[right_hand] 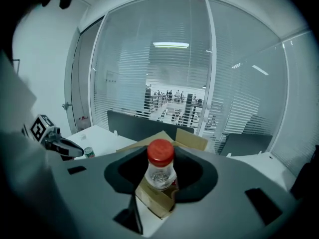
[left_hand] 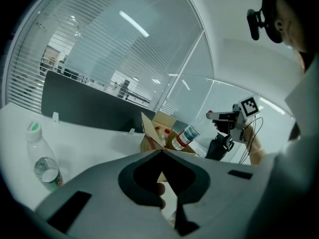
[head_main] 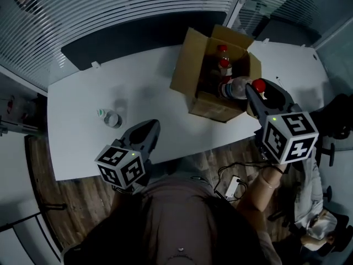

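Clear red-capped bottle clamped in right gripper

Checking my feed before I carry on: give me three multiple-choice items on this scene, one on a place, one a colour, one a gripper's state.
1. Where is the green-capped bottle? A upright on the white table, left of the cardboard box; B inside that box; C on the floor.
2. Cap colour of the bottle in the right gripper? A green; B red; C blue.
3. State of the left gripper? A clamped on a bottle; B jaws wide apart; C jaws together, empty.
Key: A, it stands alone on the table; B, a red cap shows between the jaws; C, they meet on nothing.
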Available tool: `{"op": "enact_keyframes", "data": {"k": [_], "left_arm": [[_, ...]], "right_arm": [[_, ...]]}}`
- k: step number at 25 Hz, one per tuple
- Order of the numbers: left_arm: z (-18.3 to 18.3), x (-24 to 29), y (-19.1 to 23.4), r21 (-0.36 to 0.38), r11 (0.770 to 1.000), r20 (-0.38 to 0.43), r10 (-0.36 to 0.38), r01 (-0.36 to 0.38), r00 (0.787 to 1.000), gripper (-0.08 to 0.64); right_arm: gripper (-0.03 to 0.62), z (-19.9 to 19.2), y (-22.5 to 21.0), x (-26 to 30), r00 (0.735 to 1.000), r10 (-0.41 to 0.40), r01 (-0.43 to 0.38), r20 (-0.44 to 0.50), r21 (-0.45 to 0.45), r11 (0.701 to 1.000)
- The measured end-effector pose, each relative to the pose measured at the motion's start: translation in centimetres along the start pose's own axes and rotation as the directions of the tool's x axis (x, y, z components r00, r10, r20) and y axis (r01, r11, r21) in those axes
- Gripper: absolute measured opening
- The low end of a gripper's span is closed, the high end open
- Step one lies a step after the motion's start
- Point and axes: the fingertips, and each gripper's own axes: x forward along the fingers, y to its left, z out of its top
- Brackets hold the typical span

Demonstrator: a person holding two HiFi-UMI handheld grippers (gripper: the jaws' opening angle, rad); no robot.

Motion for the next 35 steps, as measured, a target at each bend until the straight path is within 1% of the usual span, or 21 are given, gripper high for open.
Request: {"op": "enact_keyframes", "data": {"k": [5,10,18,24,35], "left_arm": [[-0.2,-1.8,0.8,0.009,1.000,0.004,-0.008,0.008,1.000,0.008],[-0.5,-3.6,1.3,0.015,1.000,0.011,-0.015,0.015,1.000,0.008],[-0.8,-6.2,2.3,0.024,1.000,0.020,-0.018,0.017,1.000,0.008],[-1.1,-8.0,3.6,0.017,1.000,0.033,0.010,-0.011,0.999,0.008],[-1.2,-10.8,6.4,-0.021,0.996,0.065,0.093,-0.092,0.994,0.008]], "right_arm": [[0.170,1.1,2.4,-1.8,0.999,-0.008,0.009,0.047,-0.008,1.000],[0.170,1.8,5.0,-3.3,0.997,0.002,0.000,0.078,-0.018,1.000],[0.170,1.9,8.5,-4.6,0.995,0.011,-0.008,0.096,-0.026,1.000],[0.170,1.4,11.2,-3.2,0.995,0.063,-0.060,0.076,-0.042,0.997],[0.170,1.4,15.7,0.9,0.982,0.184,-0.181,0.034,-0.078,0.980]]}}
